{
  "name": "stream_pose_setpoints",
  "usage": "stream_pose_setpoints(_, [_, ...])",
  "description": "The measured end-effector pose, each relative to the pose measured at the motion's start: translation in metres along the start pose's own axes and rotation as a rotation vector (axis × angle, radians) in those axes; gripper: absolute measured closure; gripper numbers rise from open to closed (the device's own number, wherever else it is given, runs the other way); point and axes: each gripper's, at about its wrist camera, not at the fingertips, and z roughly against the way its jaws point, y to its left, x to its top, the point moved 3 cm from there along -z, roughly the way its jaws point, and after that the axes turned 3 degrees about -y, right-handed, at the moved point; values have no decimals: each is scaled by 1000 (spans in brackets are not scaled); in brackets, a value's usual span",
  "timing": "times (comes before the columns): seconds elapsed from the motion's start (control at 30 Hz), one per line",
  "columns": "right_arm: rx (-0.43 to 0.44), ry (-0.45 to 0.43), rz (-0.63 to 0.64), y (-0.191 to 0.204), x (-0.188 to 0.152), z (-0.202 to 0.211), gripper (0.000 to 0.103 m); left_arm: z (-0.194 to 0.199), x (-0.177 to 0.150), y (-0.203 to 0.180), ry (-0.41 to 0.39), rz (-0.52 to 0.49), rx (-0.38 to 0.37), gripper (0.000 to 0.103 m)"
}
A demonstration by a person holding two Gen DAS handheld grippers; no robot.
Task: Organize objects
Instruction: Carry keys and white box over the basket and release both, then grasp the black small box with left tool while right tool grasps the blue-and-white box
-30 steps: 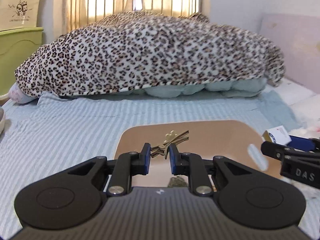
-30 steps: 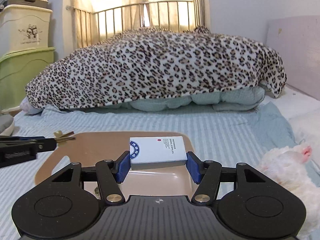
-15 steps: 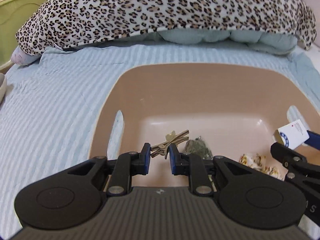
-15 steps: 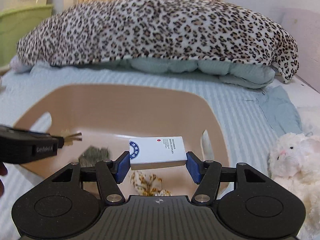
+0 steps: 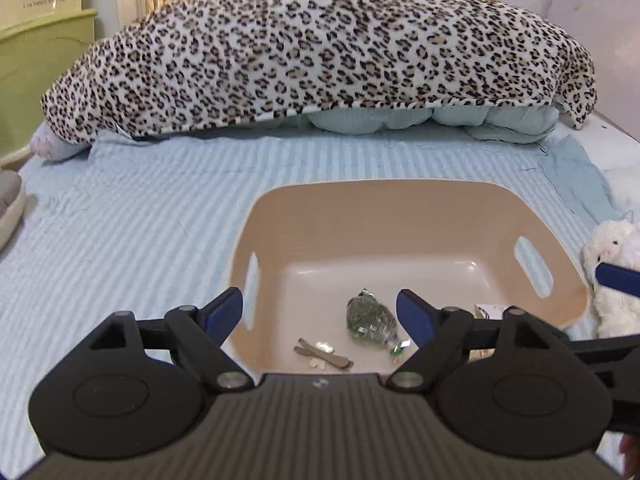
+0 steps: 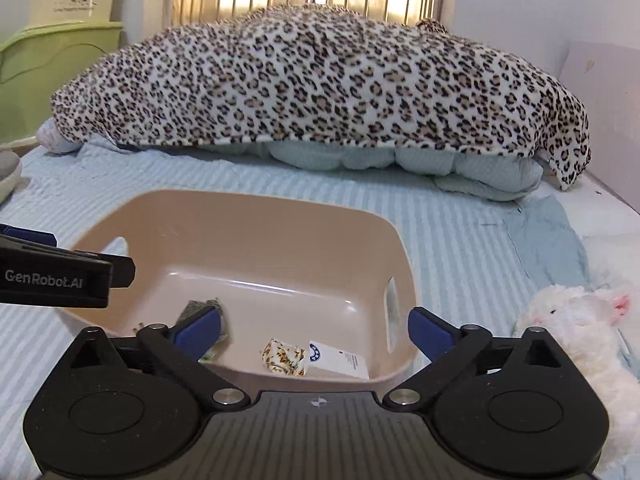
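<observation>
A tan plastic basin (image 5: 360,216) (image 6: 280,216) sits on the striped bed. My left gripper (image 5: 319,310) is open and empty above its near edge. The keys (image 5: 322,354) lie on the basin floor below it, beside a green packet (image 5: 370,316). My right gripper (image 6: 314,326) is open and empty over the basin's near right side. The white box with a blue emblem (image 6: 338,362) lies inside the basin below it, next to a patterned packet (image 6: 284,356). The green packet (image 6: 200,306) shows partly behind my right gripper's left finger.
A white plush toy (image 6: 580,328) (image 5: 612,264) lies on the bed right of the basin. A leopard-print blanket (image 5: 320,52) is heaped at the back. A green cabinet (image 6: 52,64) stands at the far left. A shoe (image 5: 10,208) rests at the left edge.
Both grippers opened. The keys dropped from my left gripper and the white box from my right gripper into the basin. Both grippers have pulled back and up slightly.
</observation>
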Motion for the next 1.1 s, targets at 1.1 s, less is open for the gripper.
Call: stream_pose_setpoints(1.1, [183,409,155,57,-110,-17,0,-38,-101,22,257,-273,-139,15])
